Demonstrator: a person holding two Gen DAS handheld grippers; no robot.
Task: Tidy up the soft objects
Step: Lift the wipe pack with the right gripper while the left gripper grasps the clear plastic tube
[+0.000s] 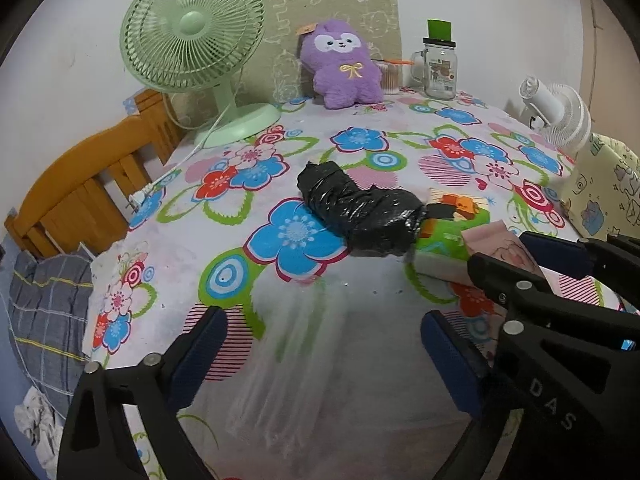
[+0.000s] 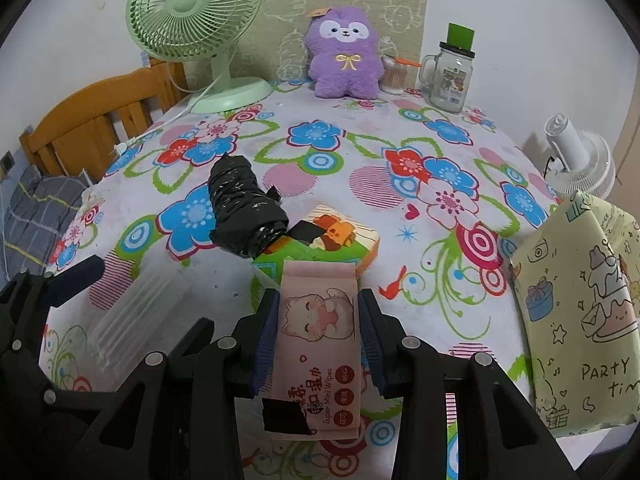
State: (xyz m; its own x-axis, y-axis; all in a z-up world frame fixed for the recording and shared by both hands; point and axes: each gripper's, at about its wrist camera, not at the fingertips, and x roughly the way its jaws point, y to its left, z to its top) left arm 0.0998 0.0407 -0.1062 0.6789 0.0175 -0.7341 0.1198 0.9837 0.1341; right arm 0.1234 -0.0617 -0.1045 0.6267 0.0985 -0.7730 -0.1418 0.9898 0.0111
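Black plastic-wrapped bundle [image 2: 245, 216] resting against tissue box [image 2: 320, 246] mid-bench, purple plush [image 2: 344, 54] and green fan [image 2: 196, 12] behind, our right gripper [image 2: 318, 334] low, jaws clamping pink wipes pack [image 2: 316, 344], our left gripper [image 1: 320, 356] jaws wide, empty

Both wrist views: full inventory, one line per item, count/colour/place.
Wet wipes pack: 1, pink, in right gripper.
Tissue pack: 1, green and orange, table centre.
Black bundle: 1, black plastic, left of tissue pack, touching it.
Plush toy: 1, purple, table back.
Desk fan: 1, green, back left.
Glass jar: 1, clear, green top, back right.
Small fan: 1, white, right edge.
Gift bag: 1, pale yellow, right.
Tablecloth: 1, floral.
Left gripper: open, empty.
Right gripper: closed on pack.
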